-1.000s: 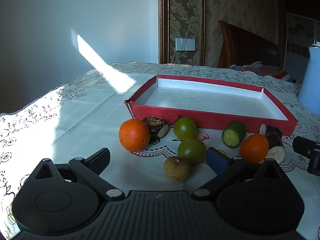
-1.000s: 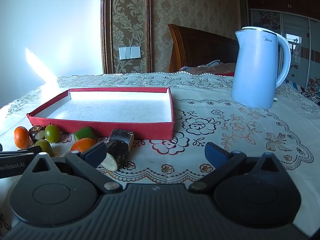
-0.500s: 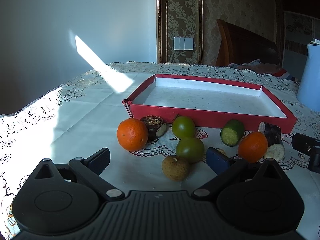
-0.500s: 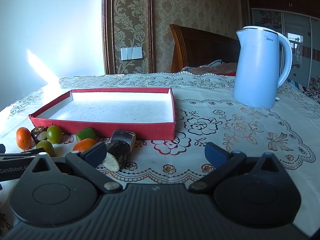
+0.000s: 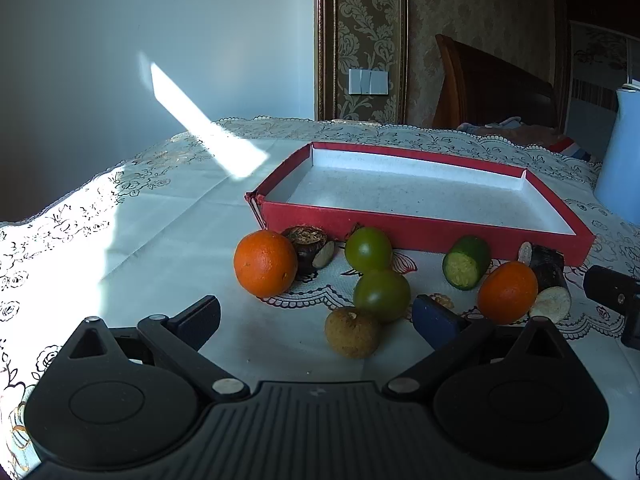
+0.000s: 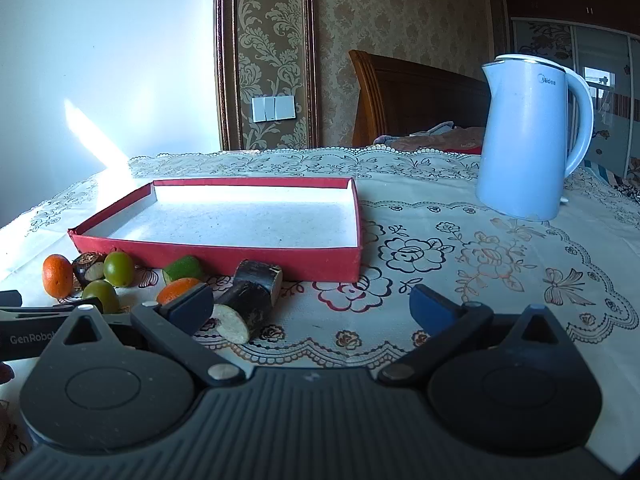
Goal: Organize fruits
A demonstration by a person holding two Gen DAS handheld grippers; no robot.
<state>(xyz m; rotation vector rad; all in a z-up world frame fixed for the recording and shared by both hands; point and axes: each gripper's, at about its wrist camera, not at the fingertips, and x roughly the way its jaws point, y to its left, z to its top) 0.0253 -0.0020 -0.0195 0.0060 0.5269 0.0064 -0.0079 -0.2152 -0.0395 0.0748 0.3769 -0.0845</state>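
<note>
An empty red tray [image 5: 420,232] [image 6: 320,266] lies on the lace tablecloth. In front of it sit a large orange [image 5: 265,263], a dark chestnut-like piece [image 5: 307,244], two green fruits [image 5: 368,249] [image 5: 382,294], a brown longan [image 5: 351,332], a cucumber piece [image 5: 466,262], a small orange [image 5: 507,292] and a dark cane piece [image 5: 550,280] [image 6: 248,300]. My left gripper [image 5: 316,316] is open just short of the longan. My right gripper [image 6: 312,306] is open, its left finger beside the cane piece. Neither holds anything.
A pale blue kettle [image 6: 528,140] stands at the back right of the table. A wooden headboard [image 6: 416,96] and patterned wall lie beyond the table's far edge. The tip of the other gripper [image 5: 612,292] shows at the right of the left wrist view.
Both views have shifted slightly: the fruit sits a little left and lower in the left wrist view, and the tray and kettle sit a little higher in the right wrist view. Both grippers stay open.
</note>
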